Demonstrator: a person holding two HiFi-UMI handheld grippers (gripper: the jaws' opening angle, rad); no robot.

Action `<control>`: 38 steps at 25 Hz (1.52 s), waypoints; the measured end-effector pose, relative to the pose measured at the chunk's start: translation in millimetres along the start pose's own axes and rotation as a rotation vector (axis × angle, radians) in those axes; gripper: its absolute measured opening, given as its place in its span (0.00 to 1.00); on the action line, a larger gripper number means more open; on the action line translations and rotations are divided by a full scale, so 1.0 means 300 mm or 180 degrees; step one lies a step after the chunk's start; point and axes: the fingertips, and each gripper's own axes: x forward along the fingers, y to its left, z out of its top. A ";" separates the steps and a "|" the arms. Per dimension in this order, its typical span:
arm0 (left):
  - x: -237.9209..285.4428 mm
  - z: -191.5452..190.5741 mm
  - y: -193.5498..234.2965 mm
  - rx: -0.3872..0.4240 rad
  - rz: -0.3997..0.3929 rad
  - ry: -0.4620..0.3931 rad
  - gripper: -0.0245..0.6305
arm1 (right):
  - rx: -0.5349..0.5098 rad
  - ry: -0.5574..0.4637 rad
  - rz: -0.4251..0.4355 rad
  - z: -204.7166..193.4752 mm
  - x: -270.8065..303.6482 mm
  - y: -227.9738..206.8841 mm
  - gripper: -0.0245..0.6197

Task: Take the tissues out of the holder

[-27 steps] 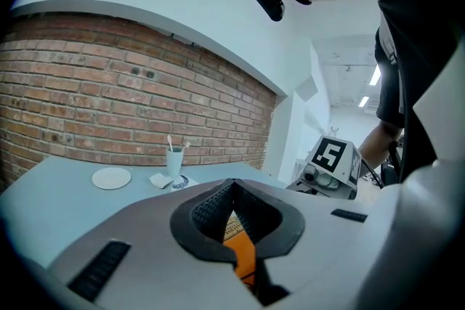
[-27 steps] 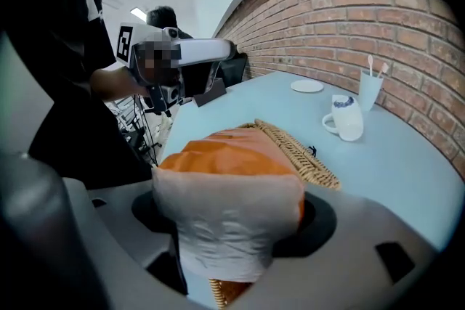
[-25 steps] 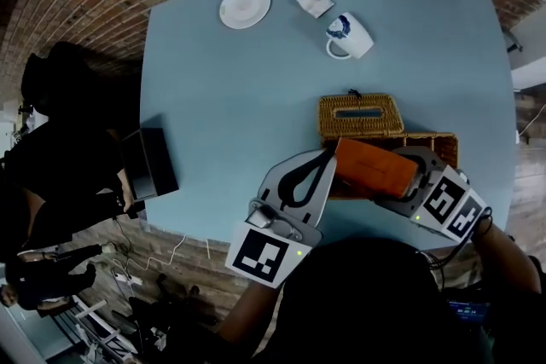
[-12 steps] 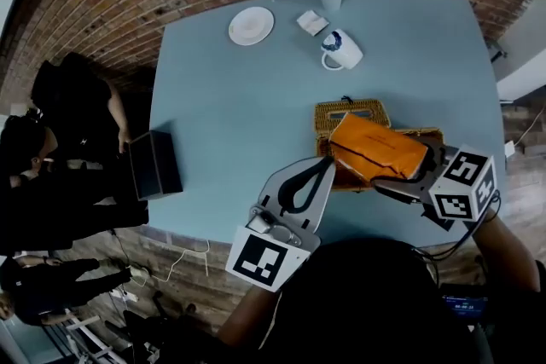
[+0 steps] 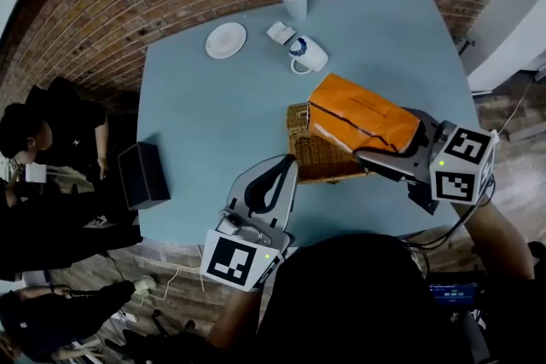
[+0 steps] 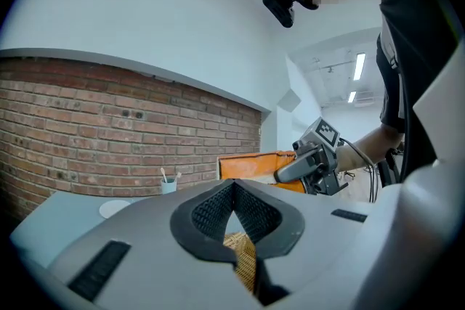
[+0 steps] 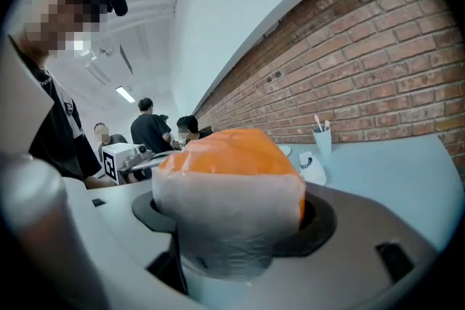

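Above the near right part of the blue tabletop [image 5: 205,115], the right claw [image 5: 390,149] is clamped on the near end of the orange tissue pack [image 5: 363,113]. The pack is raised and tilted, clear of the wicker holder [image 5: 317,156], and overhangs the holder's far right side. In the right gripper view the pack's pale end fills the space between the jaws. The left claw [image 5: 287,166] reaches in from the near left. Its jaws are drawn narrow, and a strip of the holder's wicker wall shows pinched between them in the left gripper view. On the far side stand a white mug [image 5: 307,55], a folded napkin [image 5: 280,32], a saucer [image 5: 226,39] and a cup [image 5: 294,2] holding sticks. A black box [image 5: 142,175] sits at the left edge.
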 end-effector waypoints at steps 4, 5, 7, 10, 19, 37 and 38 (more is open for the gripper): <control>-0.013 0.019 -0.013 0.0059 0.0023 -0.0054 0.04 | 0.0029 -0.0273 -0.0057 0.066 -0.071 0.019 0.57; -0.014 0.025 -0.015 0.0066 0.0026 -0.0067 0.04 | 0.0050 -0.0345 -0.0066 0.081 -0.089 0.025 0.57; -0.018 0.041 -0.019 0.0084 0.0035 -0.0092 0.04 | 0.0068 -0.0477 -0.0072 0.111 -0.119 0.040 0.57; -0.023 0.067 -0.030 0.0112 0.0035 -0.0122 0.04 | 0.0012 -0.0628 -0.0115 0.150 -0.170 0.063 0.57; -0.056 0.115 -0.067 0.0152 0.0028 -0.0264 0.04 | -0.0075 -0.1027 -0.0217 0.220 -0.301 0.112 0.57; -0.062 0.110 -0.224 0.0273 0.0162 -0.0112 0.04 | -0.0010 -0.1184 -0.0155 0.205 -0.477 0.114 0.57; -0.051 0.104 -0.239 0.0294 0.0135 -0.0123 0.04 | -0.0035 -0.1188 -0.0166 0.199 -0.494 0.104 0.57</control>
